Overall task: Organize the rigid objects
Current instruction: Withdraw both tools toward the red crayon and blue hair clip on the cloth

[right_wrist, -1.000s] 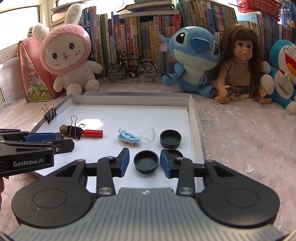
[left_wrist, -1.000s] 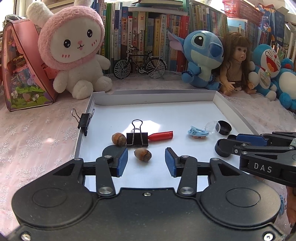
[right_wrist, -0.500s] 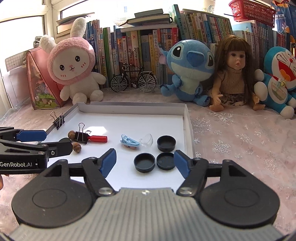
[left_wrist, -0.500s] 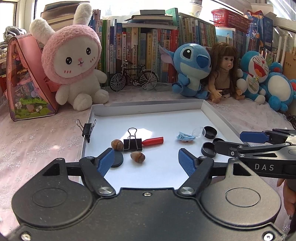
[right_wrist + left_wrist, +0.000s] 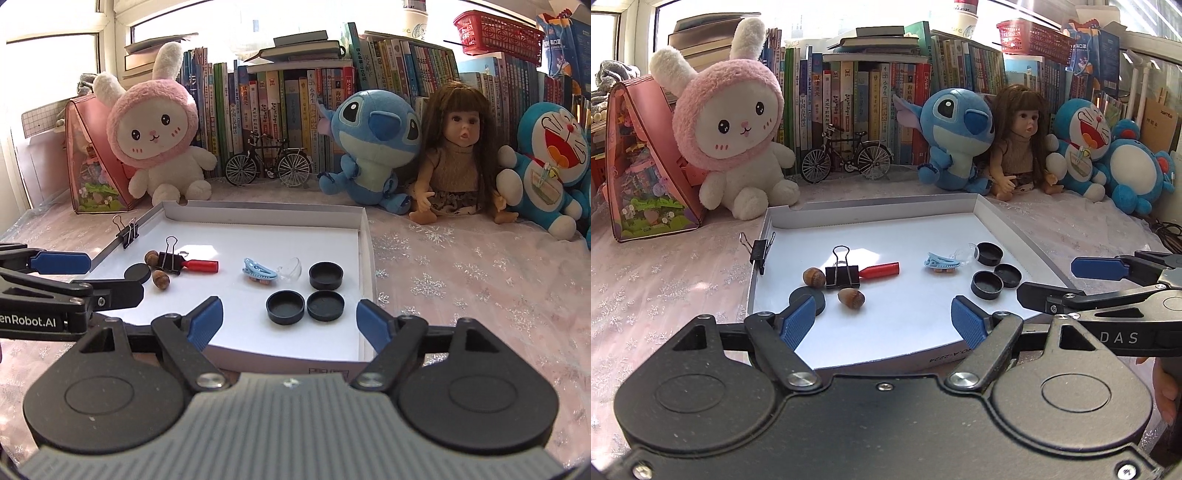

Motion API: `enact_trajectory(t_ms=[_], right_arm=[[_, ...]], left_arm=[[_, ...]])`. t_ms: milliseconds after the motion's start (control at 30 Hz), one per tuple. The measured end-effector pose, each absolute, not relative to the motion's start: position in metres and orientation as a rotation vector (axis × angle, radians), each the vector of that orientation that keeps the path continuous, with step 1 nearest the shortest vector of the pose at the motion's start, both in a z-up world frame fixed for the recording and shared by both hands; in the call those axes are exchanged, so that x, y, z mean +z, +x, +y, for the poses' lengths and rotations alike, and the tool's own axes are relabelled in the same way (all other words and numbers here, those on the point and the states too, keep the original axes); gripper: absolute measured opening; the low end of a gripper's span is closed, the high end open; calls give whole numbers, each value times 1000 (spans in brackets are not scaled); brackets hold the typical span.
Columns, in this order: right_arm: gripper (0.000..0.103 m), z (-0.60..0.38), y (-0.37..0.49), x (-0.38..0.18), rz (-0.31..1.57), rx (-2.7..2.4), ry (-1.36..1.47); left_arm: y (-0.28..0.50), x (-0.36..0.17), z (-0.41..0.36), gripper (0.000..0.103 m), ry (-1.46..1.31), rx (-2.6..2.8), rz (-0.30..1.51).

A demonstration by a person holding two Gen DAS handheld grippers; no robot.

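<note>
White tray (image 5: 1015, 225) (image 5: 364, 236) on a pink snowflake tablecloth (image 5: 461, 266), open side toward the cameras.

Left gripper (image 5: 884, 321) — jaws spread wide, nothing between the blue pads (image 5: 796, 323); held low at the tray's near edge. Right gripper (image 5: 290, 319) — also wide open and empty, at the near edge toward the tray's right side. Each gripper shows from the side in the other's view.

Contents, left group: a binder clip (image 5: 842, 273) (image 5: 170, 260) lying flat, with a red cap-like piece (image 5: 881, 270) (image 5: 199, 265) just to its right, apparently touching. One acorn (image 5: 813, 277) (image 5: 150, 256) sits against the clip's left side; a second acorn (image 5: 851, 297) (image 5: 161, 276) lies just in front of the clip. A flat black disc (image 5: 805, 297) (image 5: 137, 273) rests near the tray's left wall, partly hidden behind the left gripper's pad.

Middle: a light blue hair clip (image 5: 940, 263) (image 5: 258, 273), with a small clear dome (image 5: 966, 253) (image 5: 290, 269) touching it on the right.

Right group: three black round lids — two side by side, touching, nearest the right gripper (image 5: 285, 306) (image 5: 325, 305), and a third (image 5: 325, 275) (image 5: 990, 254) just behind them.

A second binder clip (image 5: 761, 249) (image 5: 127, 232) is clamped upright on the tray's left wall.

Behind the tray: a pink rabbit plush (image 5: 735, 122), a toy bicycle (image 5: 846, 155), a blue alien plush (image 5: 956, 136), a doll (image 5: 1021, 144), and a row of books (image 5: 295, 92).
</note>
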State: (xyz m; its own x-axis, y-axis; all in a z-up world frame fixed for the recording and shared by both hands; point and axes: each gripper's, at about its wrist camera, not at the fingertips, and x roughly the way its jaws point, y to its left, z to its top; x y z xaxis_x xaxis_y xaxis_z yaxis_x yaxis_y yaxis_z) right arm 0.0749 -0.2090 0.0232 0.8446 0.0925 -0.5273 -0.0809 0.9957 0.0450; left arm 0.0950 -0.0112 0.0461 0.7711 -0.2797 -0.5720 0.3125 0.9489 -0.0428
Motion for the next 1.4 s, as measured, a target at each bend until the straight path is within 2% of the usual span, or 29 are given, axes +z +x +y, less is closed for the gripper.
enact_trajectory(t_ms=[500, 967, 1033, 1100, 1200, 1267, 1300, 1400], right_arm=[[88, -228, 26, 15, 556, 43, -77], [88, -252, -23, -10, 681, 44, -141], [84, -252, -25, -13, 688, 42, -148], [81, -253, -26, -15, 688, 39, -148], [81, -256, -26, -16, 684, 38, -134], [81, -257, -25, -17, 684, 33, -127], [81, -258, -25, -17, 684, 31, -124], [81, -259, -24, -18, 681, 25, -121]], left_arm=[[63, 39, -28, 80, 103, -442, 644], [42, 17, -67, 80, 146, -589, 722], [39, 15, -74, 79, 145, -608, 731], [38, 12, -81, 76, 142, -633, 738], [40, 7, -93, 65, 124, -655, 781], [43, 4, -98, 52, 97, -674, 811], [43, 3, -100, 51, 94, -674, 812], [43, 3, -107, 35, 123, -651, 797]])
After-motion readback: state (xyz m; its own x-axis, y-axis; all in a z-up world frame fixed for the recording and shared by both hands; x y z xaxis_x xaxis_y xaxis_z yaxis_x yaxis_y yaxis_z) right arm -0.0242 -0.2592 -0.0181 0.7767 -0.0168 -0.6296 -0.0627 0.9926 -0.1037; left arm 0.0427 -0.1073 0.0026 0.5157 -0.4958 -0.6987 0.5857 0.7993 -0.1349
